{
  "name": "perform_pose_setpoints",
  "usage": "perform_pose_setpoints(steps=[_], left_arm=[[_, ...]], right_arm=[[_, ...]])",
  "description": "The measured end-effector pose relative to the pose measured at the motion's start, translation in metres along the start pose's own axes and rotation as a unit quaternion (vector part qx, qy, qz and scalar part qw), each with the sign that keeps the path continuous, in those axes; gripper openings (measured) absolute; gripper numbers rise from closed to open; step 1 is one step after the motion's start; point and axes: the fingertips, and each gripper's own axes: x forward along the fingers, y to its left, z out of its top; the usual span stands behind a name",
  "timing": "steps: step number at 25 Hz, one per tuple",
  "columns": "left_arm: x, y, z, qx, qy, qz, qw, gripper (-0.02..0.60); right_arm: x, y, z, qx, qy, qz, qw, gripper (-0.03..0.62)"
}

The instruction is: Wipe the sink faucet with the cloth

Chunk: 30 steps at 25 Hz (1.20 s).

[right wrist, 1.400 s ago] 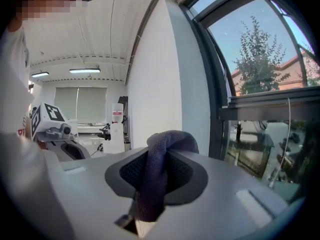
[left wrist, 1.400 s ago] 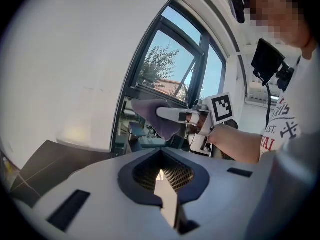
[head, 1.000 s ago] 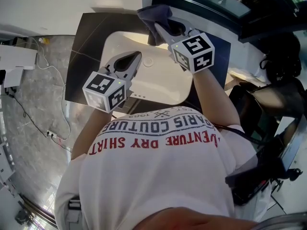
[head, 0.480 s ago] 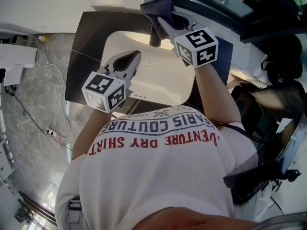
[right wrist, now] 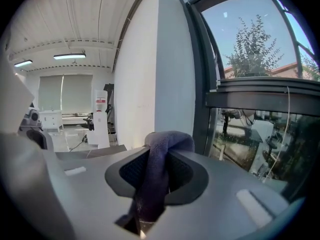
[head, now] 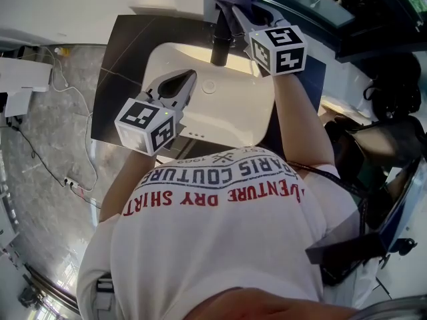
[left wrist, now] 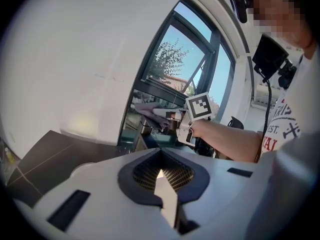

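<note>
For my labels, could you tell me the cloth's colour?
The cloth is dark purplish grey; the right gripper view shows it best.

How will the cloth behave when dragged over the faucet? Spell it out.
Likely floppy: the cloth folds over and droops between the right gripper's shut jaws. Probably light: a small pinch carries it. Its woven texture should grip rather than slide.

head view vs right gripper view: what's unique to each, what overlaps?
Head view only: the white sink, the dark faucet, the left gripper shut and empty over the basin, and the person's printed shirt.
Right gripper view only: the ceiling lights and a close look at the jaws closed on a fold of cloth.
Both: the right gripper holding that cloth, and the window frame.
</note>
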Motion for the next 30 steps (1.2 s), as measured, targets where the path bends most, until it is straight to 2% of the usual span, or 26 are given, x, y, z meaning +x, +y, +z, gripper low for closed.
perform_pose_setpoints(steps=[5,9,17,22,30], left_arm=[[0.000,-0.004,-0.001,0.001,0.000,-0.004,1.0000,0.002],[0.000,-0.007,0.005,0.004,-0.005,-0.007,1.0000,0.002],[-0.002,-0.014,0.011,0.008,-0.014,-0.007,0.9998,0.002],[0.000,-0.020,0.009,0.009,-0.018,-0.008,0.9998,0.001],[-0.005,-0.020,0.003,0.004,-0.017,-0.006,0.9998,0.002]], right_arm=[[-0.002,-0.001,0.002,0.001,-0.008,-0.004,1.000,0.067],[-0.024,0.008,0.019,-0.004,-0.043,-0.004,0.999,0.067],[-0.091,0.054,0.044,-0.013,-0.099,0.040,0.994,0.067],[-0.109,0.081,0.016,0.005,-0.091,0.063,0.994,0.067],[-0.103,0.106,-0.042,0.028,-0.047,0.084,0.995,0.067]])
